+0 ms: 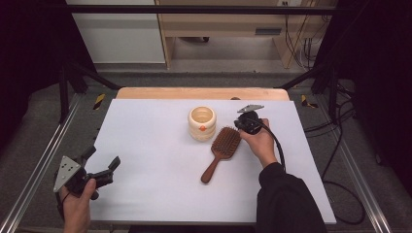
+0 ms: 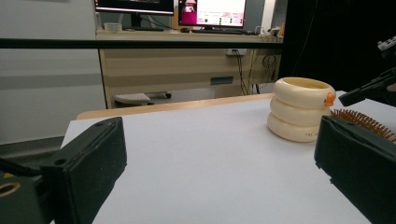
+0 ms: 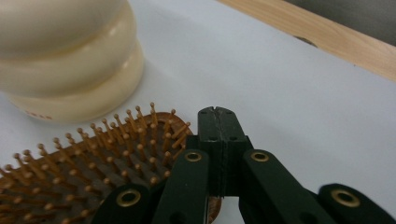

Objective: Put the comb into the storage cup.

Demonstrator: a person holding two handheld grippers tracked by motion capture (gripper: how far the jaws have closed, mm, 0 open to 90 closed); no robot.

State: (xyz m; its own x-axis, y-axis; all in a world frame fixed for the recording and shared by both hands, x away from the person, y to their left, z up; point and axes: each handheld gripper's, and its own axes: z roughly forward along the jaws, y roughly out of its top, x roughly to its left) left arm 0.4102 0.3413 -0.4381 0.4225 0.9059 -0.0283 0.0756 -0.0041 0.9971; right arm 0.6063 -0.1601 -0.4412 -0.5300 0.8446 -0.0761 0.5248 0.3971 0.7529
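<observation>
Right of centre on the white surface (image 1: 160, 145): one wooden hairbrush (image 1: 222, 150), bristles up, head far, handle running near-left. Just far-left of its head stands one cream ribbed pot (image 1: 202, 123), three stacked rings, open top, small orange knob on its side; pot and brush head look touching or nearly so, can't tell which.

Right gripper (image 1: 241, 127) sits at the right edge of the brush head, held in the person's right hand (image 1: 261, 143). In the right gripper view its jaws are pressed flat together with no gap and nothing visible between them, tip just beside the bristled rim of the brush head. Contact with the rim can't be confirmed.

Left gripper (image 1: 102, 162) is well apart, at the near-left corner of the surface, held in the left hand (image 1: 77, 204). Jaws spread wide, nothing between them, pointing right toward the pot and brush. Grey three-cornered plate on top of each gripper, two total.

Count: one brush, one pot, two grippers. A bare wood strip shows along the far edge of the surface. Beyond it, a wooden desk (image 2: 187, 60) with two monitors (image 2: 212, 11) lit.
</observation>
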